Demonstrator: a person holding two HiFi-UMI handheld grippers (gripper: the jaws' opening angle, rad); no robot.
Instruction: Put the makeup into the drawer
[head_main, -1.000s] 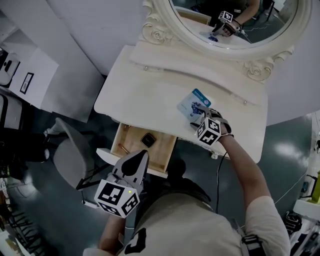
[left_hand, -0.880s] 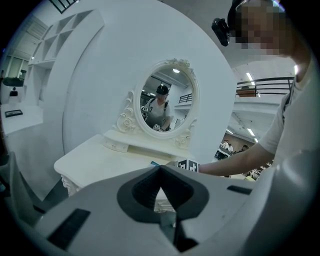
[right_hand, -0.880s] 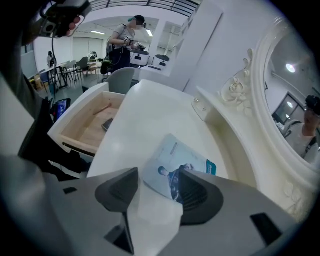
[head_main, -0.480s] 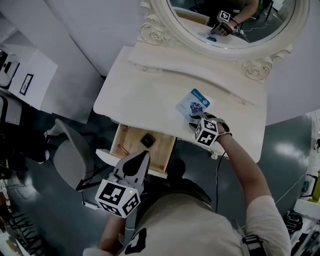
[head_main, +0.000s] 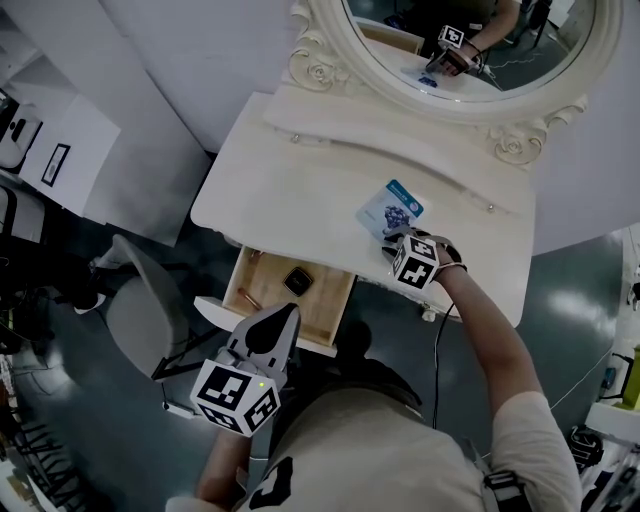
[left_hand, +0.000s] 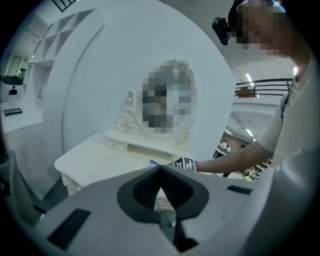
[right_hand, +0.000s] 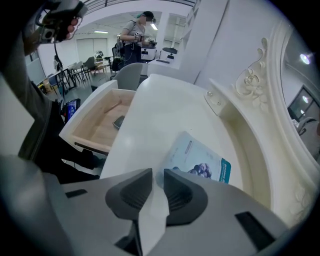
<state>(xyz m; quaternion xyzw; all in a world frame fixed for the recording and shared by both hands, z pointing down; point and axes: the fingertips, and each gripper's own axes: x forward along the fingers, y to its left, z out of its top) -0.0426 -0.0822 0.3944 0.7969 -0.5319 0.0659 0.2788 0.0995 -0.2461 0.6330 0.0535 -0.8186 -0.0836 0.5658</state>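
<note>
White-and-blue makeup sachet (right_hand: 200, 159) is being pinched on the dressing table (head_main: 300, 180) by the right gripper (right_hand: 156, 175), jaws just been closing on it; left gripper (left_hand: 160, 171) is being held shut, empty, near the drawer (head_main: 262, 288).

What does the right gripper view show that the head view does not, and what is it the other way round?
Only the right gripper view: the right gripper has just been closing its jaws, which pinch the packet's white edge. Only the head view: the left gripper, jaws together, near the front of the drawer. Both: the blue-printed packet on the vanity top, and the open drawer with a dark item inside.
</note>
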